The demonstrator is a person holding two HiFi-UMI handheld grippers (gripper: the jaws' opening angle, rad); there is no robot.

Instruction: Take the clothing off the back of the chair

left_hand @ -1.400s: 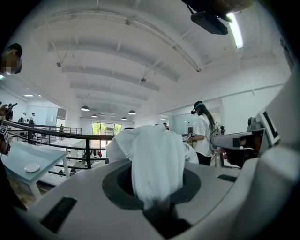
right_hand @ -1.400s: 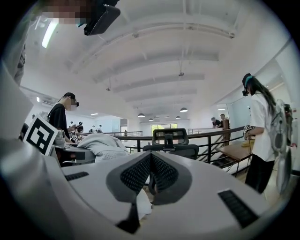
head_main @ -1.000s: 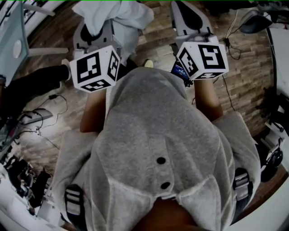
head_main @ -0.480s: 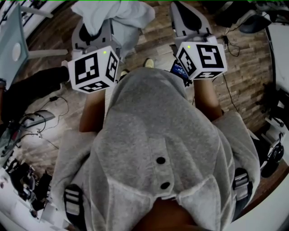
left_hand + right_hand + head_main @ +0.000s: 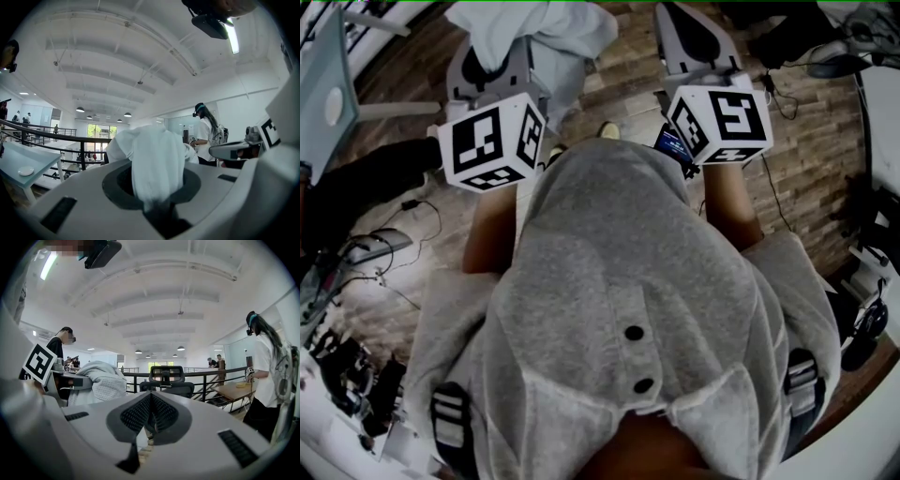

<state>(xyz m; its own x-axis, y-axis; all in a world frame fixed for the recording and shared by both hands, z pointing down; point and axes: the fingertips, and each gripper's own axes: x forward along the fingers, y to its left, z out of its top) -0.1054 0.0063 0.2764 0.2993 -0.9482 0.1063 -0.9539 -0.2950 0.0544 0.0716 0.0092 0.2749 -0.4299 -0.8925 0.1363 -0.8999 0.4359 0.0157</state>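
Note:
A white garment hangs bunched from my left gripper at the top of the head view, above the wooden floor. In the left gripper view the white garment fills the gap between the jaws, which are shut on it, and my left gripper points about level. My right gripper is beside it to the right, apart from the cloth. Its pads meet with nothing between them. A black mesh office chair stands ahead of my right gripper, its back bare.
A dark railing runs behind the chair, with a wooden table beyond. Another person stands close on the right. A glass-topped table is at the left. Cables and gear lie on the floor at lower left.

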